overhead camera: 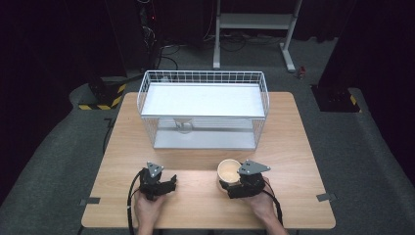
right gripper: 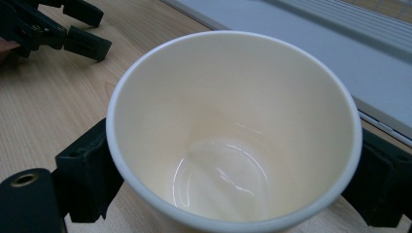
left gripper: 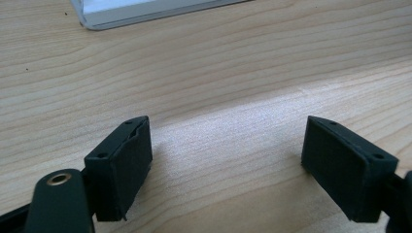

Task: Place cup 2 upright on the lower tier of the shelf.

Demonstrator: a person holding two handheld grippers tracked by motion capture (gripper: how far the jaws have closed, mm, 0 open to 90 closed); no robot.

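Note:
A pale paper cup (overhead camera: 228,169) stands upright and empty on the wooden table (overhead camera: 293,147), near the front, right of centre. My right gripper (overhead camera: 229,183) is shut on it. In the right gripper view the cup (right gripper: 233,131) sits between the two black pads (right gripper: 85,170), which press on its walls at either side. To the left, my left gripper (overhead camera: 170,185) rests low over the table. Its jaws stand open over bare wood in the left gripper view (left gripper: 226,160), with nothing between them. The right gripper view also has that left gripper (right gripper: 58,26) at its top left.
A white wire basket (overhead camera: 203,73) with a flat white shelf stands at the back middle of the table. A small pale thing (overhead camera: 184,125) sits under the shelf. Its base edge (left gripper: 145,14) lies ahead of the left gripper. A metal stand (overhead camera: 254,22) is on the floor behind.

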